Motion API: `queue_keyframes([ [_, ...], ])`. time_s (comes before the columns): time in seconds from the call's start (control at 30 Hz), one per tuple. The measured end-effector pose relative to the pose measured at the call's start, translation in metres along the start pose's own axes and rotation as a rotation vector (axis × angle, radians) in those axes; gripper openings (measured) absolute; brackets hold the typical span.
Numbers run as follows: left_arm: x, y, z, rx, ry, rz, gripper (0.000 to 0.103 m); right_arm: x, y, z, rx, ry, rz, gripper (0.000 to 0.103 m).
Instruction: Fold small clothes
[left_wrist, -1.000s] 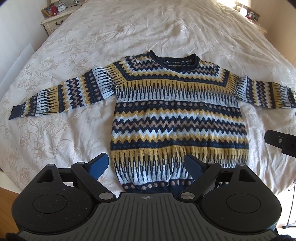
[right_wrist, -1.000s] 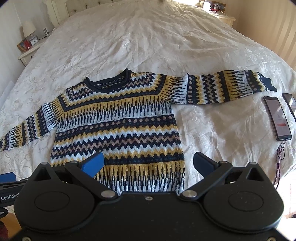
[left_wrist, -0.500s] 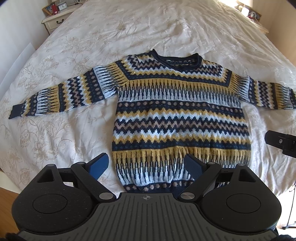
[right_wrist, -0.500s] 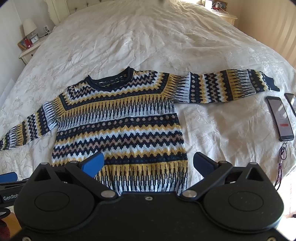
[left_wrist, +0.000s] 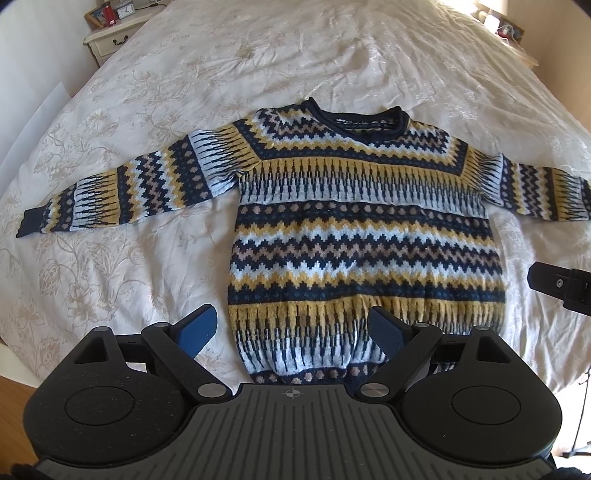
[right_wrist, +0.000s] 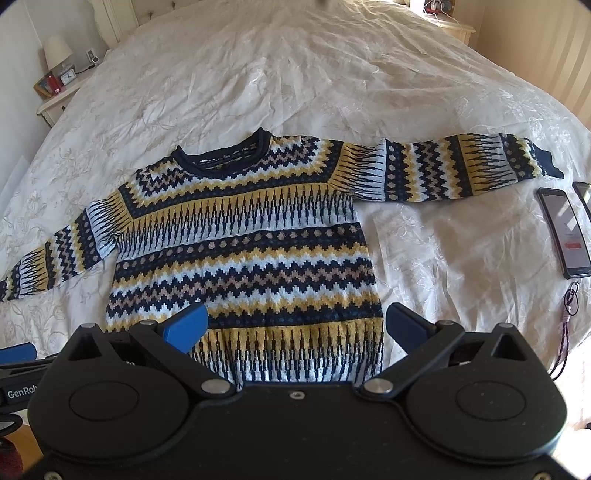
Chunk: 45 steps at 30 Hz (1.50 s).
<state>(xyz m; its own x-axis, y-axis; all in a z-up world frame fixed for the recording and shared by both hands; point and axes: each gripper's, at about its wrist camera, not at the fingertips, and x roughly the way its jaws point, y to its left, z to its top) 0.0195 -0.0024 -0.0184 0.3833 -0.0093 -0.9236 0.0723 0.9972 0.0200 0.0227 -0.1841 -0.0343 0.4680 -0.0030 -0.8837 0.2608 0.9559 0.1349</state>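
A knitted sweater (left_wrist: 362, 236) (right_wrist: 243, 251) in navy, yellow, pale blue and tan zigzag bands lies flat, front up, on a white bed, with both sleeves spread out sideways and the hem nearest me. My left gripper (left_wrist: 291, 328) hovers open above the hem's left part, nothing between its blue pads. My right gripper (right_wrist: 295, 325) hangs open over the hem's right part, likewise holding nothing. The right gripper's tip (left_wrist: 554, 284) shows at the right edge of the left wrist view.
The white floral bedspread (left_wrist: 110, 258) (right_wrist: 443, 258) extends all around the sweater. Two phones (right_wrist: 563, 232) and a cord (right_wrist: 567, 325) lie on the bed right of the sweater. A bedside table (left_wrist: 110, 33) (right_wrist: 55, 96) with a clock stands at the far left.
Both views have shifted very slightly; the sweater sits a touch further right in the frames. The sweater itself and both grippers' jaws are unchanged.
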Motion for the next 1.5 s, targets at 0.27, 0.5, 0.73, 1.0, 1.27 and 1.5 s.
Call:
queue_keyframes([
  [0.27,0.001,0.000,0.000,0.000,0.001,0.001,0.089,0.003,0.003,0.002,0.001,0.004,-0.002,0.102],
  [0.5,0.006,-0.001,0.002,0.002,0.007,0.004,0.089,0.008,0.005,0.003,0.001,0.010,-0.004,0.102],
  [0.73,0.011,-0.008,0.006,0.017,0.020,0.016,0.089,0.014,0.000,0.007,0.014,0.019,0.004,0.102],
  [1.0,0.017,-0.026,0.018,0.034,0.030,0.038,0.089,0.027,-0.022,0.016,0.058,0.041,0.059,0.102],
  [1.27,0.023,-0.060,0.037,0.027,0.031,0.067,0.089,0.050,-0.066,0.039,0.113,0.046,0.202,0.102],
  [1.5,0.027,-0.100,0.056,-0.004,0.016,0.069,0.088,0.074,-0.133,0.072,0.146,0.022,0.284,0.102],
])
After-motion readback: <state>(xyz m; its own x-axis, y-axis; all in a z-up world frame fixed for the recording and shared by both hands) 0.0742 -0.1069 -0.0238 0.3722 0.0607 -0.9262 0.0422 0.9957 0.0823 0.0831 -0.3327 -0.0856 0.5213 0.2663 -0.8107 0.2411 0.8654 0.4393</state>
